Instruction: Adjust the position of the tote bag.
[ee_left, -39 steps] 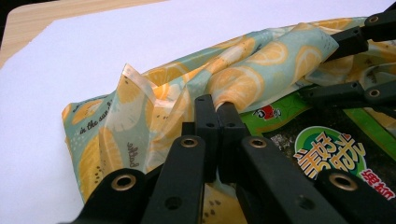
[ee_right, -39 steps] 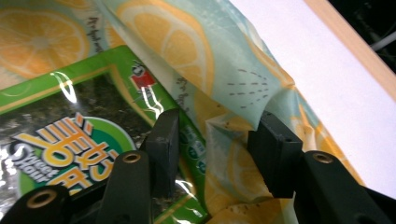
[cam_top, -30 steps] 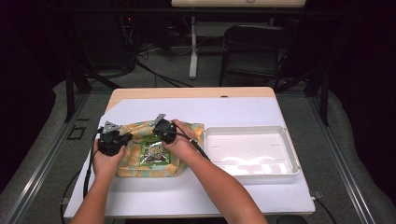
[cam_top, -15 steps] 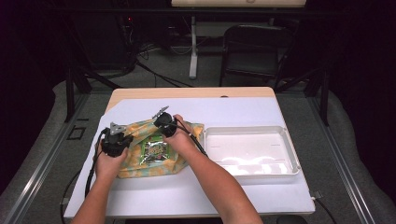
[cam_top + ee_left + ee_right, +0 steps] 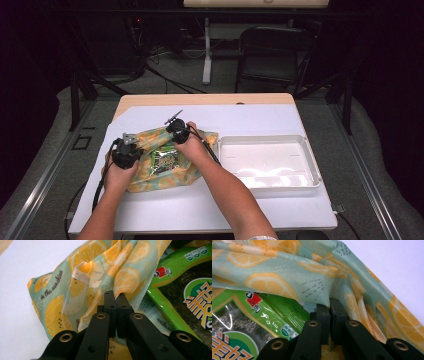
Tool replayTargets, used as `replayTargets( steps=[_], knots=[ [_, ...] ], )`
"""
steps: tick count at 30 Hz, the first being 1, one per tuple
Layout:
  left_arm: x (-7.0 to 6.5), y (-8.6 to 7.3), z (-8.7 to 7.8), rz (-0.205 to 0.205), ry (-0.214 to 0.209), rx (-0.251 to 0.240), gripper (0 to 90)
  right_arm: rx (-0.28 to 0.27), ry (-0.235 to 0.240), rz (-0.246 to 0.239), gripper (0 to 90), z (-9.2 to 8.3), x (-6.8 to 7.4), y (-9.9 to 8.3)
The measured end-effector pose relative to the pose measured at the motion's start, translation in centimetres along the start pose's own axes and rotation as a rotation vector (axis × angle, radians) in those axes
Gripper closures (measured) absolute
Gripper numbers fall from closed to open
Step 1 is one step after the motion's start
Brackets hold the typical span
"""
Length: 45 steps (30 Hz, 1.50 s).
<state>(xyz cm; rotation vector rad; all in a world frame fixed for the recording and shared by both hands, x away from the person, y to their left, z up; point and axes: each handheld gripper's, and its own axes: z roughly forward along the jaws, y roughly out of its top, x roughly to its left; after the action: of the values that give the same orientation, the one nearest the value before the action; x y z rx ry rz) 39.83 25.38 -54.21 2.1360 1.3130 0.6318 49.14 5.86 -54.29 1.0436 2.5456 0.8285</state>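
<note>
White-topped bench (image 5: 200, 210) nearest, forearms reaching in over its near edge. Left gripper (image 5: 126, 152) clamped shut on a fold of the lemon-print cloth bag (image 5: 150, 172), fingers (image 5: 110, 307) pinched together on the fabric. Right gripper (image 5: 178, 131) likewise closed, just now tightened, on the bag's opposite rim. Green seaweed packet (image 5: 165, 159) lying inside the bag's mouth, between both grippers. Farther right, white tray (image 5: 310, 165). Beyond, dark chair (image 5: 270, 55).
</note>
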Motion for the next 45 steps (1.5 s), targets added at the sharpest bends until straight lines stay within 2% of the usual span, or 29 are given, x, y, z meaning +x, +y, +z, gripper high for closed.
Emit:
replayTargets(
  steps=[2, 4, 7, 11, 13, 14, 18, 21, 23, 24, 28, 30, 32, 35, 38, 41, 45],
  knots=[
    [0.0, -0.1, 0.3, -0.005, 0.008, 0.000, 89.8, 0.019, 0.012, 0.016, 87.7, 0.1, -0.2, 0.0],
    [0.0, -0.1, 0.4, -0.006, 0.004, 0.015, 89.7, 0.020, 0.027, 0.053, 87.4, 0.2, -0.5, -0.1],
    [0.0, -0.2, 0.7, -0.002, 0.006, 0.032, 89.6, 0.027, 0.038, 0.072, 87.3, 0.3, -0.6, -0.1],
    [0.0, -0.3, 0.9, 0.004, 0.007, 0.041, 89.5, 0.029, 0.043, 0.072, 87.5, 0.4, -0.8, -0.1],
    [0.0, -0.3, 1.0, 0.000, 0.004, 0.050, 89.4, 0.047, 0.047, 0.068, 87.6, 0.3, -0.9, 0.0],
    [0.0, -0.3, 1.1, 0.001, 0.003, 0.051, 89.3, 0.035, 0.049, 0.080, 87.5, 0.4, -0.8, 0.0],
    [0.0, -0.3, 1.1, -0.006, 0.004, 0.057, 88.1, 0.032, 0.041, 0.076, 87.1, 0.4, -0.8, 0.0],
    [0.1, -0.1, 0.4, -0.011, 0.000, 0.028, 82.0, 0.032, 0.036, 0.072, 86.9, 0.4, -0.7, 0.0],
    [0.3, 0.2, -0.8, -0.017, 0.015, -0.019, 74.6, 0.030, 0.036, 0.070, 86.9, 0.4, -0.7, 0.0],
    [0.3, 0.4, -1.4, -0.037, 0.007, -0.049, 72.6, 0.036, 0.037, 0.065, 86.9, 0.3, -0.7, 0.0],
    [0.6, 1.5, -4.0, -0.073, -0.044, -0.166, 67.2, 0.031, 0.034, 0.063, 86.9, 0.4, -0.7, -0.1],
    [0.4, 2.4, -5.2, -0.058, -0.049, -0.203, 66.8, 0.028, 0.031, 0.062, 86.8, 0.4, -0.7, -0.1],
    [0.2, 3.3, -5.7, -0.044, -0.070, -0.216, 65.1, 0.028, 0.033, 0.062, 86.6, 0.4, -0.7, -0.1],
    [-0.4, 4.4, -5.0, -0.030, -0.101, -0.193, 61.6, 0.029, 0.036, 0.069, 86.3, 0.4, -0.8, -0.1],
    [-1.1, 4.7, -3.0, -0.018, -0.114, -0.147, 59.4, 0.023, 0.032, 0.061, 86.0, 0.4, -0.7, -0.1],
    [-1.4, 4.8, -1.2, 0.000, -0.105, -0.085, 58.6, 0.021, 0.027, 0.053, 85.8, 0.4, -0.7, -0.1],
    [-1.5, 4.7, 0.1, 0.021, -0.098, -0.050, 56.6, 0.000, 0.044, 0.069, 85.9, 0.0, -0.6, -0.1]
  ],
)
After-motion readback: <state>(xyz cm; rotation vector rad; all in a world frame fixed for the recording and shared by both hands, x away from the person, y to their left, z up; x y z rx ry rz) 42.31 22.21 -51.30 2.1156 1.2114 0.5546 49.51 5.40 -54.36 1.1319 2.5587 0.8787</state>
